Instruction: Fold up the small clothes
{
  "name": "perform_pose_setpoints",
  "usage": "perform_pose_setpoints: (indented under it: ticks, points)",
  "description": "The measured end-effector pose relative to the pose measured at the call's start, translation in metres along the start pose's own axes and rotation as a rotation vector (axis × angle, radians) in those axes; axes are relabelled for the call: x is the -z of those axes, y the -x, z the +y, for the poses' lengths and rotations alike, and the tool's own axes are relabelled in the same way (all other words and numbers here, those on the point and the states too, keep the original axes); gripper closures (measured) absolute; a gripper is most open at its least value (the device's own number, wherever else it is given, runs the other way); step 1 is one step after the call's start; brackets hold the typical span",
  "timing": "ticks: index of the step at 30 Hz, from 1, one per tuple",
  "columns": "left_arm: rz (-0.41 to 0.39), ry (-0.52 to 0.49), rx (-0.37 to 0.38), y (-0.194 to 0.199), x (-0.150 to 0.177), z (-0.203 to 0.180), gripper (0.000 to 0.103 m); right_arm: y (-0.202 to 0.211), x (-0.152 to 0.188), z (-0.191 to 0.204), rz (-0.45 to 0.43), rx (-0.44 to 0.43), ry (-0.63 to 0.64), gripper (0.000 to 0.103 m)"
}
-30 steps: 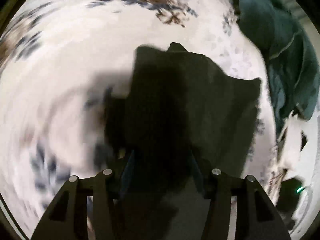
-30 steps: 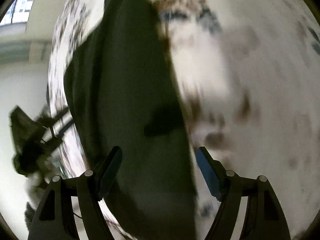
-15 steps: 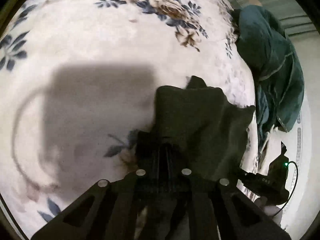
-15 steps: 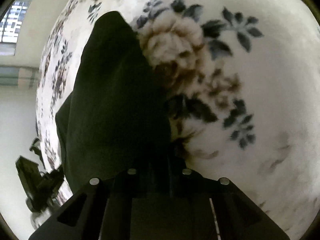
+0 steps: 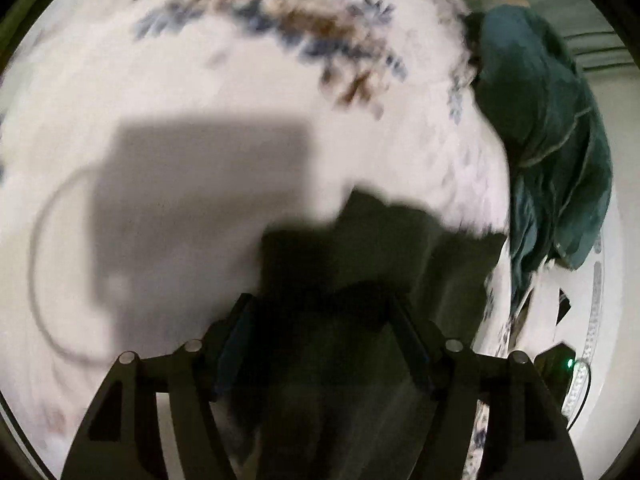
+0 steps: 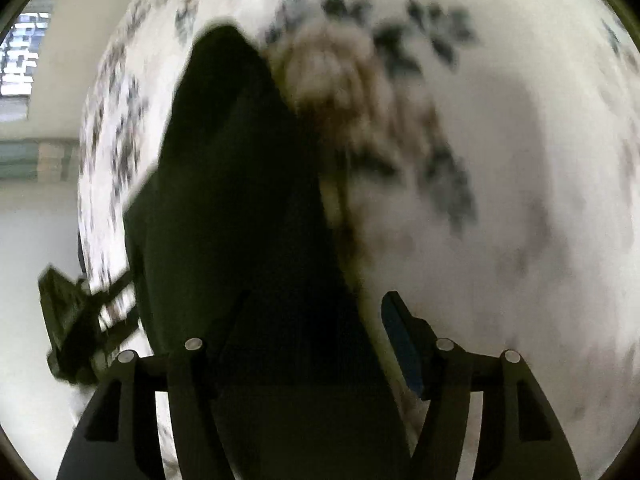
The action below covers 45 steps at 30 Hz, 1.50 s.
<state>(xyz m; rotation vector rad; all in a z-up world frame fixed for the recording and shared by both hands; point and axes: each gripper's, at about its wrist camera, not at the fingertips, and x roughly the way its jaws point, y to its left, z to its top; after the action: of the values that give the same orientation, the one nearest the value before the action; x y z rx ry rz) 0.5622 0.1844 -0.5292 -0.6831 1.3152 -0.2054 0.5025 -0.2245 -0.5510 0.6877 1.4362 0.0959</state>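
1. Opening at this moment, the left gripper (image 5: pixel 324 328) has its jaws well apart, and the dark garment (image 5: pixel 384 248) lies between them without either blue-lined finger (image 5: pixel 236 336) clearly pressing on it; the picture is blurred, so contact at the very tips cannot be told.
2. Lying on the flowered bedspread (image 5: pixel 200 60), the dark garment spreads from between the left gripper's fingers out toward the bedspread's right edge, where one corner of the cloth reaches close to that edge.
3. Falling across the bedspread to the left of the garment is a large square shadow (image 5: pixel 200 200) with a thin curved line of shadow beside it.
4. Hanging over the bedspread's far right edge is a teal cloth (image 5: pixel 552 152), bunched and apart from the dark garment; below it, past the edge, a dark device with a small green light (image 5: pixel 570 363) shows.
5. Opening as well, the right gripper (image 6: pixel 316 320) holds its jaws wide; the dark garment (image 6: pixel 240 208) covers the space by its left finger, while the right blue-padded finger (image 6: pixel 400 344) stands clear of the cloth over bare bedspread (image 6: pixel 520 160).
6. Stretching away from the right gripper toward the far edge, the garment lies as a long dark strip along the bedspread's left side, its right border running beside a large brown printed flower (image 6: pixel 340 76).
7. Standing off the bedspread's left edge is a dark stand-like object (image 6: pixel 76 320), too blurred to identify.
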Motion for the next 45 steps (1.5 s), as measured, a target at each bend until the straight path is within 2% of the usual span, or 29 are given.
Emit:
perform_pose_setpoints:
  ticks: [2,3,4,6,7,8,9,10,12,14,15,17,19,20,21,22,23,24,25,26,28,30,35,37,41,45]
  points:
    - [-0.036,-0.046,-0.007,-0.005,-0.011,-0.008,0.043,-0.001,-0.029,0.01,-0.07,-0.016,-0.006,0.036]
    - [-0.043,-0.077,-0.022,-0.01,-0.014,-0.012,0.079,-0.002,-0.043,0.015,-0.094,-0.032,-0.004,0.036]
    - [-0.032,-0.102,-0.047,-0.016,-0.016,-0.016,0.099,-0.005,-0.056,0.02,-0.109,-0.038,-0.004,0.036]
    - [-0.053,-0.134,-0.079,-0.018,-0.015,-0.021,0.097,-0.014,-0.079,0.027,-0.105,-0.039,-0.012,0.036]
    - [-0.076,-0.143,-0.085,-0.015,-0.015,-0.021,0.097,-0.021,-0.086,0.03,-0.094,-0.057,-0.011,0.05]
    - [-0.099,-0.126,-0.076,-0.011,-0.016,-0.016,0.097,-0.025,-0.09,0.035,-0.091,-0.071,0.008,0.072]
    - [-0.106,-0.111,-0.068,-0.01,-0.019,-0.011,0.097,-0.026,-0.092,0.039,-0.095,-0.04,0.034,0.098]
    - [-0.102,-0.087,-0.06,-0.011,-0.021,-0.003,0.097,-0.02,-0.094,0.043,-0.142,0.027,0.053,0.101]
    - [-0.076,-0.067,-0.05,-0.018,-0.023,0.003,0.097,-0.019,-0.102,0.04,-0.188,0.072,0.018,0.101]
    - [-0.075,-0.107,-0.074,-0.017,-0.022,-0.005,0.097,-0.027,-0.109,0.025,-0.135,0.043,-0.05,0.101]
    - [-0.065,-0.109,-0.07,-0.016,-0.023,-0.007,0.095,-0.032,-0.11,0.025,-0.113,0.023,-0.05,0.101]
    - [-0.029,-0.089,-0.056,-0.014,-0.023,-0.008,0.093,-0.028,-0.108,0.032,-0.114,0.044,-0.002,0.101]
    - [0.001,-0.055,-0.064,-0.009,-0.022,-0.009,0.092,-0.023,-0.105,0.032,-0.092,0.057,0.005,0.099]
    - [0.003,-0.05,-0.08,-0.003,-0.02,-0.01,0.088,-0.019,-0.101,0.032,-0.068,0.048,0.003,0.098]
    - [-0.008,-0.059,-0.108,0.005,-0.016,-0.014,0.073,-0.014,-0.096,0.033,-0.053,0.043,0.005,0.092]
    - [-0.03,-0.08,-0.147,0.018,-0.01,-0.02,0.061,-0.006,-0.089,0.036,-0.056,0.049,0.016,0.079]
    - [-0.043,-0.088,-0.151,0.025,-0.005,-0.022,0.034,0.001,-0.083,0.039,-0.06,0.054,0.026,0.071]
    - [-0.066,-0.097,-0.136,0.039,0.004,-0.027,0.02,0.01,-0.074,0.039,-0.056,0.05,0.039,0.049]
    - [-0.081,-0.104,-0.132,0.049,0.011,-0.03,0.019,0.021,-0.061,0.036,-0.043,0.033,0.048,0.034]
    - [-0.094,-0.115,-0.136,0.059,0.019,-0.036,0.018,0.034,-0.045,0.032,-0.024,0.006,0.055,0.032]
    - [-0.117,-0.147,-0.142,0.083,0.043,-0.047,0.018,0.049,-0.016,0.031,0.011,-0.019,0.077,0.032]
    - [-0.145,-0.176,-0.138,0.109,0.071,-0.058,0.017,0.065,0.018,0.033,0.043,0.009,0.121,0.032]
    - [-0.15,-0.186,-0.119,0.16,0.15,-0.066,0.012,0.096,0.114,0.019,0.179,-0.023,0.153,0.032]
    - [-0.135,-0.175,-0.154,0.175,0.19,-0.062,0.012,0.104,0.151,0.009,0.22,-0.019,0.151,0.032]
    - [-0.031,-0.114,-0.222,0.178,0.27,-0.025,0.012,0.11,0.226,-0.02,0.287,-0.009,0.146,0.032]
    - [0.114,-0.016,-0.3,0.15,0.353,0.03,0.012,0.099,0.285,-0.069,0.334,0.053,0.107,0.032]
